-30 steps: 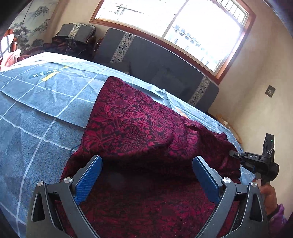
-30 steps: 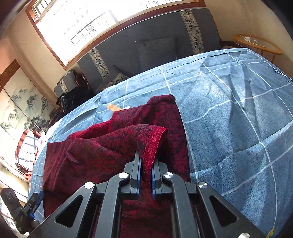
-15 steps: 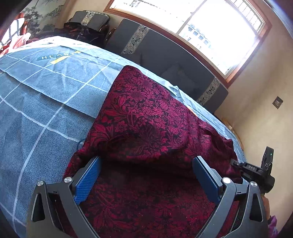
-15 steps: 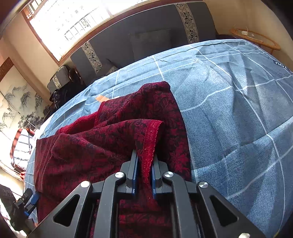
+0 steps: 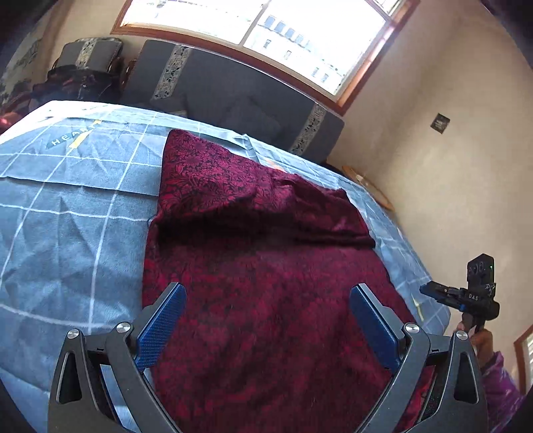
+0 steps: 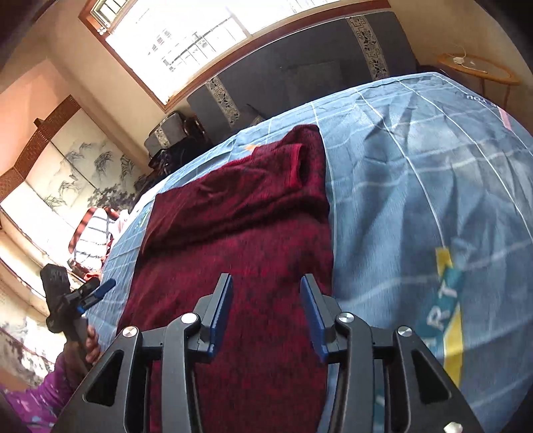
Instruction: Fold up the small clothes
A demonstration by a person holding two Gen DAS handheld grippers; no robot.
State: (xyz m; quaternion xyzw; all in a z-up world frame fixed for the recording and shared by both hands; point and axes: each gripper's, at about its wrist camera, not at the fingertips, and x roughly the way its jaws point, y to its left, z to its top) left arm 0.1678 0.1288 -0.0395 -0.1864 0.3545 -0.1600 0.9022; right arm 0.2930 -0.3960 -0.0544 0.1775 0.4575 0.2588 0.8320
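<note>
- The bed (image 5: 60,239), under a blue sheet with a white grid, takes up most of both views; everything below is placed against it.
- A dark grey sofa (image 5: 233,96) stands along the bed's far side, beneath a bright window (image 5: 266,23).
- The red floral garment (image 5: 266,283) lies on the middle of the bed, its far part folded back over itself so a doubled layer rests on the far half; in the right wrist view the same garment (image 6: 240,233) shows a ribbed hem edge near the bed's far end.
- The left gripper (image 5: 266,319) hangs over the near part of the garment with its blue pads spread wide, released, nothing between them.
- The right gripper (image 6: 266,313) also stands over the garment's near part, its fingers (image 6: 221,311) parted, gripping no cloth; whether the tips brush the fabric cannot be told.
- A small round wooden table (image 6: 479,70) sits beyond the bed's far right corner.
</note>
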